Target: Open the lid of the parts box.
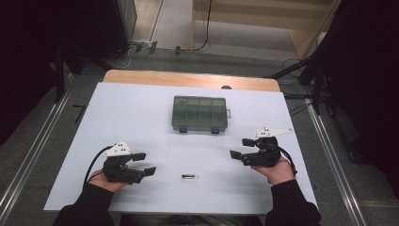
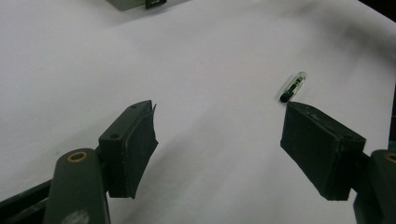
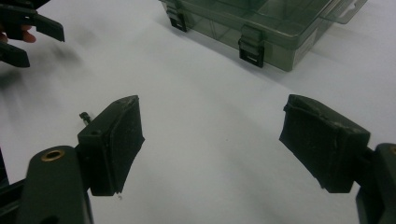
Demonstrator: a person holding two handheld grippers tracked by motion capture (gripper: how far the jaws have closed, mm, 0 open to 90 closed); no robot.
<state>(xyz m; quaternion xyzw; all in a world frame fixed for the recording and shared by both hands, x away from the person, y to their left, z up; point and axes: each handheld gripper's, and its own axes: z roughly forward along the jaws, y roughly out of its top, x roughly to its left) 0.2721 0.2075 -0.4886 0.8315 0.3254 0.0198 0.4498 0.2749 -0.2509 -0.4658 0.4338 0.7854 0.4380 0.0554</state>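
Both forearms, in dark sleeves, come in from six o'clock of the high view. The left hand (image 1: 101, 180) sits at about seven o'clock and holds the left gripper (image 1: 145, 164), whose jaws stand wide apart and point toward three o'clock. The right hand (image 1: 281, 170) sits at about four o'clock and holds the right gripper (image 1: 241, 148), jaws likewise spread wide, pointing toward nine o'clock. The two grippers face each other, well apart, and grip nothing.
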